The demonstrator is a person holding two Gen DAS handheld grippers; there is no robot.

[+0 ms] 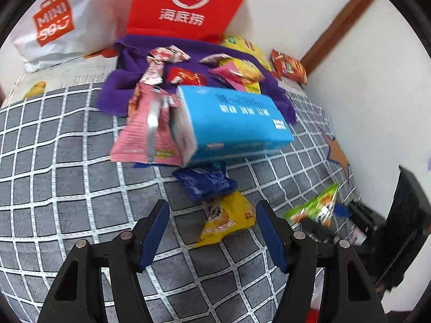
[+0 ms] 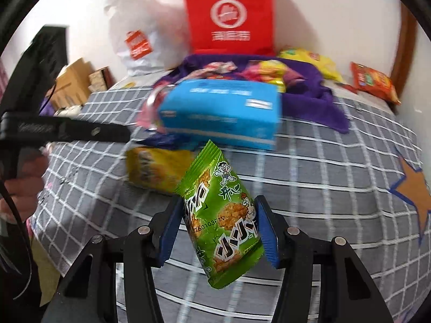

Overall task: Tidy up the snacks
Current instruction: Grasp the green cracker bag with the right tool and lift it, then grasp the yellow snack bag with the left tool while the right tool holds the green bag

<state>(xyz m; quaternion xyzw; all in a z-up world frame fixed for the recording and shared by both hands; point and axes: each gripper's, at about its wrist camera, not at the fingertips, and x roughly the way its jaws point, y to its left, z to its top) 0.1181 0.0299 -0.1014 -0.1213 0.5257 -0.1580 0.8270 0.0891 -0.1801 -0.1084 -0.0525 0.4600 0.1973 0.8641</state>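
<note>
Green snack packet (image 2: 222, 223) clamped in my right gripper (image 2: 219, 228), above the checked bedspread (image 2: 323, 167).
Light, crinkly, slippery, crushable contents: I pinch mid-body gently. My left gripper (image 1: 212, 235) hangs open, empty, over the yellow packet (image 1: 229, 222).

The bedcover (image 1: 67, 161) is grey with a grid of white lines, and an orange star (image 2: 414, 188) with a blue edge is on it. The box (image 1: 237, 123) is light blue with white print. One snack packet (image 2: 223, 215) is green with white and black letters, one (image 1: 226, 220) is yellow, one (image 1: 204, 183) dark blue, one (image 1: 140, 137) pink. The cloth (image 1: 113, 99) is purple. The tall bag (image 1: 186, 2) is red with a white logo; the other bag (image 1: 89, 21) is white with an orange-red mark. The gripper pads (image 1: 156, 231) are blue on black arms.
</note>
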